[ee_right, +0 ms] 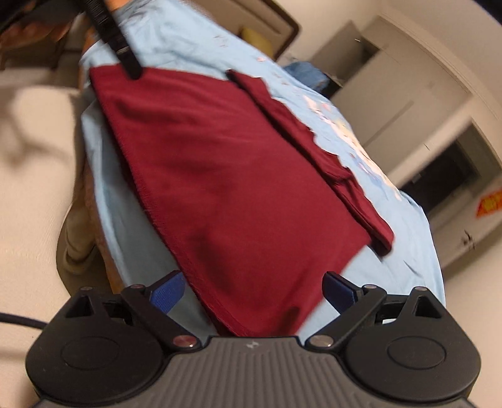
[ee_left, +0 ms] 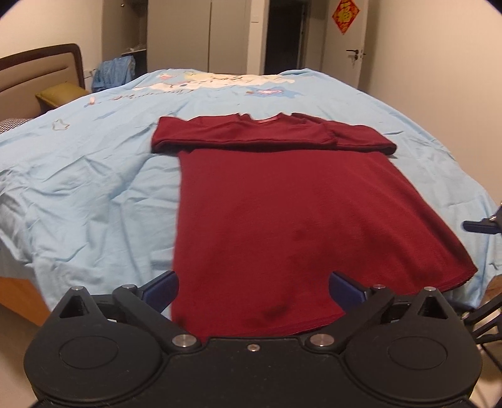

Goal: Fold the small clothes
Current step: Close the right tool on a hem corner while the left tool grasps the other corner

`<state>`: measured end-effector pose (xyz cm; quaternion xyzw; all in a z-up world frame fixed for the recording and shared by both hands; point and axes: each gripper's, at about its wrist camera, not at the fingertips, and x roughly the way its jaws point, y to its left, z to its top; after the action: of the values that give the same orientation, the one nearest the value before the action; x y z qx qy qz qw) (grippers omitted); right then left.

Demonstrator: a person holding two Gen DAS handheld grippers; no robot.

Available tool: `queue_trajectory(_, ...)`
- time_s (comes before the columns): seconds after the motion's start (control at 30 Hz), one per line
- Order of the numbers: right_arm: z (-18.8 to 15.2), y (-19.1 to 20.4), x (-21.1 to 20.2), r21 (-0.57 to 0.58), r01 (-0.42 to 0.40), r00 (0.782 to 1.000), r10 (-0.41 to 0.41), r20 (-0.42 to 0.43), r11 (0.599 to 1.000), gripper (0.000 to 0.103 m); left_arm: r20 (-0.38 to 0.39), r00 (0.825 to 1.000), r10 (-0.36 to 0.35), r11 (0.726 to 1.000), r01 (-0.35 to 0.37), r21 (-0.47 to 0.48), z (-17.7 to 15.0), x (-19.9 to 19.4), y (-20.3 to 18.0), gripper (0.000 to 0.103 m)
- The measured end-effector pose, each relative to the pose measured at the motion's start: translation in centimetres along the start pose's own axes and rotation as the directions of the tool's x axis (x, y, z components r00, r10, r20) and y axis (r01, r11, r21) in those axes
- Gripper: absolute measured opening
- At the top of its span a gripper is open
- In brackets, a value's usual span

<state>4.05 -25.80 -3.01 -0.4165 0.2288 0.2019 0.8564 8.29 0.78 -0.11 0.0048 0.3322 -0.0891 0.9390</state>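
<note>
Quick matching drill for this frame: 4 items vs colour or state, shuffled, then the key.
1. shirt
2. bedsheet
3. left tongs
4. door ornament

A. light blue, wrinkled
B. open, over the hem
C. dark red, sleeves folded in
D. red and gold, hanging on the door

Pairs: 1-C, 2-A, 3-B, 4-D

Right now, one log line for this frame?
stage: sleeves folded in | dark red shirt flat on bed | left gripper open | right gripper open

This is a bedroom in a home. Ahead of the tool is a big bed (ee_left: 94, 188) with a headboard (ee_left: 40, 67), and a door (ee_left: 343, 40) beyond.
</note>
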Motion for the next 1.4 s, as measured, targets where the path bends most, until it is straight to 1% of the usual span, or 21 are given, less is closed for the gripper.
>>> queue_trajectory(0.07, 0.0, 0.9, 0.8, -0.045, -0.004, 1.000, 0.004, -0.009, 0.999, 0.096, 0.002, 1.000, -0.017, 1.000, 0.017, 0.001, 0.1, 0.3, -0.6, 0.102)
queue_trajectory(0.17, -0.2, 2.3, 2.2, -0.121, 0.014, 0.999, -0.018, -0.034, 0.993, 0.090, -0.002, 0.999, -0.044, 0.999, 0.044, -0.003, 0.3, 0.7, -1.2, 0.102)
queue_trajectory(0.27, -0.4, 2.9, 2.3, -0.133, 0.038, 0.999, -0.039, -0.011, 0.990, 0.080, -0.005, 0.998, -0.055, 0.999, 0.055, 0.003, 0.3, 0.9, -1.4, 0.102)
queue_trajectory(0.3, -0.4, 2.7, 2.1, -0.121, 0.046, 0.999, -0.045, 0.007, 0.992, 0.073, -0.006, 0.998, -0.055, 0.998, 0.055, 0.007, 0.2, 0.9, -1.4, 0.102)
queue_trajectory(0.33, -0.4, 2.6, 1.8, -0.108, 0.053, 0.998, -0.050, 0.024, 0.993, 0.064, -0.006, 0.998, -0.055, 0.998, 0.055, 0.010, 0.2, 0.9, -1.5, 0.102)
queue_trajectory(0.37, -0.4, 2.3, 1.4, -0.096, 0.054, 0.998, -0.050, 0.040, 0.994, 0.058, -0.004, 0.998, -0.057, 0.998, 0.057, 0.014, 0.1, 0.9, -1.4, 0.102)
queue_trajectory(0.4, -0.4, 2.0, 1.1, -0.081, 0.044, 0.998, -0.039, 0.057, 0.996, 0.046, 0.003, 0.998, -0.063, 0.998, 0.063, 0.020, 0.1, 0.8, -1.4, 0.102)
queue_trajectory(0.43, -0.3, 1.7, 0.6, -0.065, 0.029, 0.997, -0.024, 0.073, 0.997, 0.036, 0.013, 0.997, -0.074, 0.997, 0.074, 0.028, 0.0, 0.7, -1.4, 0.102)
queue_trajectory(0.47, -0.2, 1.4, 0.3, -0.048, 0.016, 0.996, -0.012, 0.086, 0.999, 0.033, 0.025, 0.995, -0.093, 0.995, 0.092, 0.036, -0.1, 0.5, -1.4, 0.102)
queue_trajectory(0.53, 0.2, 0.7, -0.5, -0.021, -0.015, 0.994, 0.017, 0.108, 1.000, 0.021, 0.039, 0.988, -0.150, 0.987, 0.148, 0.057, -0.3, 0.1, -1.5, 0.102)
queue_trajectory(0.63, 0.9, -0.7, -0.8, 0.037, -0.078, 0.990, 0.073, 0.120, 0.996, 0.017, 0.050, 0.975, -0.217, 0.972, 0.211, 0.108, -0.7, -0.4, -2.3, 0.102)
queue_trajectory(0.73, 1.6, -3.1, -0.5, 0.164, -0.155, 0.981, 0.132, 0.141, 0.974, 0.016, 0.055, 0.970, -0.237, 0.957, 0.223, 0.187, -1.2, -0.3, -3.7, 0.102)
queue_trajectory(0.8, 1.9, -5.0, -0.2, 0.264, -0.212, 0.972, 0.174, 0.159, 0.941, 0.015, 0.055, 0.973, -0.225, 0.948, 0.206, 0.242, -1.5, 0.0, -4.8, 0.102)
queue_trajectory(0.9, 2.1, -7.8, 0.4, 0.392, -0.283, 0.956, 0.223, 0.192, 0.875, 0.016, 0.048, 0.980, -0.191, 0.933, 0.166, 0.319, -1.8, 0.7, -6.5, 0.102)
queue_trajectory(1.03, 2.1, -10.7, 1.6, 0.504, -0.347, 0.937, 0.270, 0.222, 0.791, 0.016, 0.031, 0.989, -0.147, 0.917, 0.124, 0.380, -1.7, 2.1, -8.3, 0.101)
queue_trajectory(1.13, 2.0, -12.1, 2.7, 0.540, -0.368, 0.930, 0.286, 0.233, 0.757, 0.016, 0.010, 0.995, -0.100, 0.912, 0.087, 0.401, -1.6, 3.3, -8.9, 0.090)
queue_trajectory(1.2, 1.8, -12.6, 3.2, 0.553, -0.370, 0.929, 0.288, 0.232, 0.747, 0.016, 0.002, 0.998, -0.058, 0.907, 0.052, 0.418, -1.6, 4.0, -8.6, 0.077)
queue_trajectory(1.23, 1.7, -12.8, 3.4, 0.560, -0.374, 0.928, 0.291, 0.234, 0.740, 0.016, 0.005, 0.999, -0.034, 0.903, 0.028, 0.428, -1.7, 4.2, -8.3, 0.074)
queue_trajectory(1.3, 1.5, -13.0, 3.6, 0.574, -0.380, 0.925, 0.295, 0.239, 0.725, 0.016, 0.015, 1.000, 0.024, 0.898, -0.028, 0.438, -1.9, 4.4, -7.4, 0.061)
queue_trajectory(1.37, 1.2, -13.3, 4.0, 0.589, -0.384, 0.923, 0.296, 0.244, 0.711, 0.016, 0.017, 0.998, 0.067, 0.898, -0.068, 0.435, -2.2, 4.2, -6.0, 0.051)
queue_trajectory(1.4, 1.1, -13.4, 4.4, 0.596, -0.384, 0.923, 0.296, 0.245, 0.705, 0.016, 0.018, 0.996, 0.087, 0.897, -0.086, 0.433, -2.4, 4.1, -5.3, 0.049)
